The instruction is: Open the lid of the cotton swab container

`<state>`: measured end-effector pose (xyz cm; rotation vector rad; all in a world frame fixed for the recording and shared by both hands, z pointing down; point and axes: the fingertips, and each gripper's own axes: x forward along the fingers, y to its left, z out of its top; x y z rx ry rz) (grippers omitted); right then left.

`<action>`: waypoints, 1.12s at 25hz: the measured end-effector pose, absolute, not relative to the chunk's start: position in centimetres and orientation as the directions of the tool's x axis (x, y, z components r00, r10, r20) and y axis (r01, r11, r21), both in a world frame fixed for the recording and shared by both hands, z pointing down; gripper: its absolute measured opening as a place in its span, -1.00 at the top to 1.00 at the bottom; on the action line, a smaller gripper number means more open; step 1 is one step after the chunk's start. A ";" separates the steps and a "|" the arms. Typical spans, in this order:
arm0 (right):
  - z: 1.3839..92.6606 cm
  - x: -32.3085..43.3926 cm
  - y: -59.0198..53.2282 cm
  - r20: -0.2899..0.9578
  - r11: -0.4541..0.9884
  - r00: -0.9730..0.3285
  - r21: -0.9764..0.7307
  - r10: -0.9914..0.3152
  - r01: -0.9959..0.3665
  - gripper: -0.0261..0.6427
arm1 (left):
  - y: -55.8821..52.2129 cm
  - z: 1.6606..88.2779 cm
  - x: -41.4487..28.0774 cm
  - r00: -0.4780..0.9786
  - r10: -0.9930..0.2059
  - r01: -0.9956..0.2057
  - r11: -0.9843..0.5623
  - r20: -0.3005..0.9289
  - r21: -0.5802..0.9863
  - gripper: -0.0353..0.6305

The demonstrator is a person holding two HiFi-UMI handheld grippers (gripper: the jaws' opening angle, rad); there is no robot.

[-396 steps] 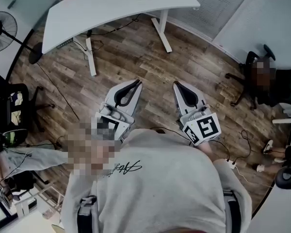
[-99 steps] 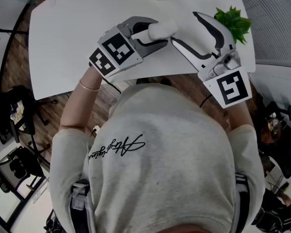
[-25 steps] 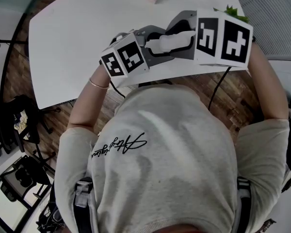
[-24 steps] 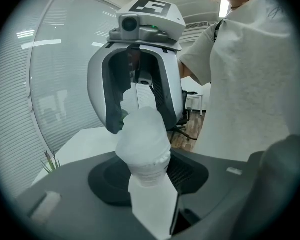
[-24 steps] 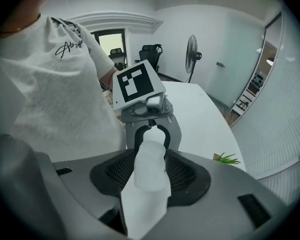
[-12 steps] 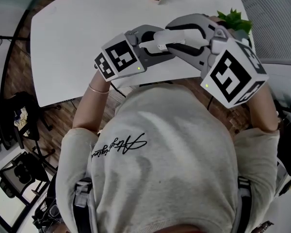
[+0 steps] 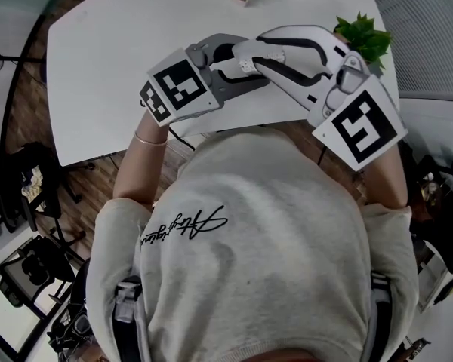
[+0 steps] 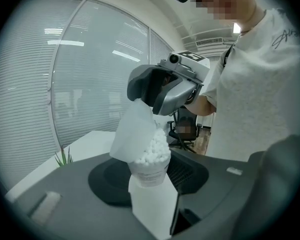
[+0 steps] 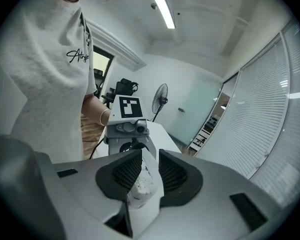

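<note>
Head view: holding the cotton swab container [image 7: 247, 65] above the desk [image 7: 98, 51] in the left tool [image 7: 230, 70], reaching over it with the right tool [image 7: 266, 50], swung round since a second ago.

Left gripper view: clamping the container's body at medium width; tilting the lid [image 8: 132, 131] up, baring the swabs [image 8: 152, 151].

Right gripper view: just narrowing onto the lid, pinching it. Judging the opening nearly done.

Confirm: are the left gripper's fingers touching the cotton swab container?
Touching. The left gripper view shows the cotton swab container pinched between the left gripper's fingers, one on each side, with its lid hinged open.
</note>
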<state>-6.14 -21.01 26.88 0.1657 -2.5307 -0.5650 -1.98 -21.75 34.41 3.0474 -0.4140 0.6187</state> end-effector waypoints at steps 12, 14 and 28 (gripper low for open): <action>26.4 -6.2 -21.5 0.325 0.885 -0.905 0.453 -0.275 -0.106 0.57 | -22.0 34.1 -2.6 0.872 -0.304 -0.307 -0.950 0.384 -0.054 0.32; 26.4 -6.2 -21.5 0.306 0.884 -0.911 0.453 -0.277 -0.117 0.57 | -21.9 34.1 -2.6 0.871 -0.307 -0.311 -0.949 0.385 -0.053 0.32; 28.1 -5.0 -21.8 0.290 0.866 -0.904 0.479 -0.313 -0.146 0.58 | -21.9 33.7 -2.8 0.867 -0.322 -0.320 -0.945 0.381 -0.069 0.32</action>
